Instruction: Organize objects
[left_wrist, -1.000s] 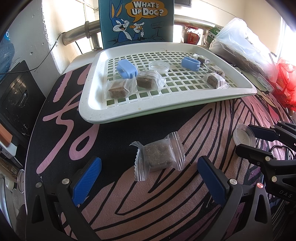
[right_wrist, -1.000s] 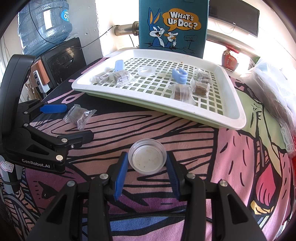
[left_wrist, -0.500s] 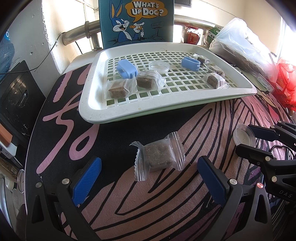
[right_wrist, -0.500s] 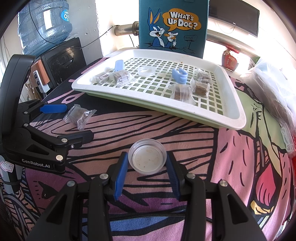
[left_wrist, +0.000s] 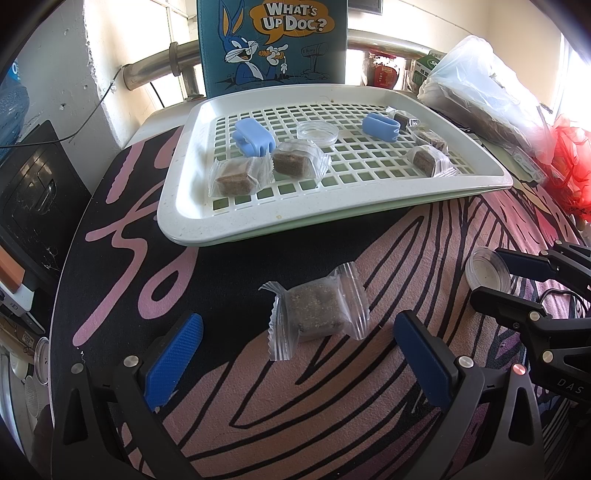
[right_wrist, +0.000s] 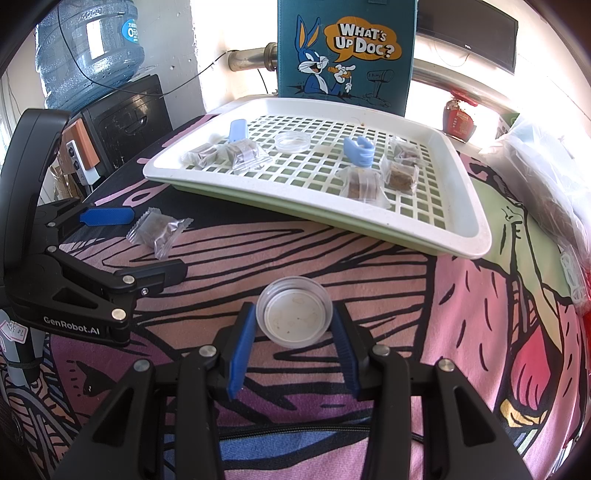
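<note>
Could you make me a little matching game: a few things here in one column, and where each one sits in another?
Things:
1. loose snack
2. small dish
3. blue clips
4. cartoon box

Places:
A. on the white tray
B. between the right claw's pads
C. standing behind the tray
D. on the cloth, between the left claw's wide-open pads

Pairs: 1-D, 2-B, 3-A, 4-C
</note>
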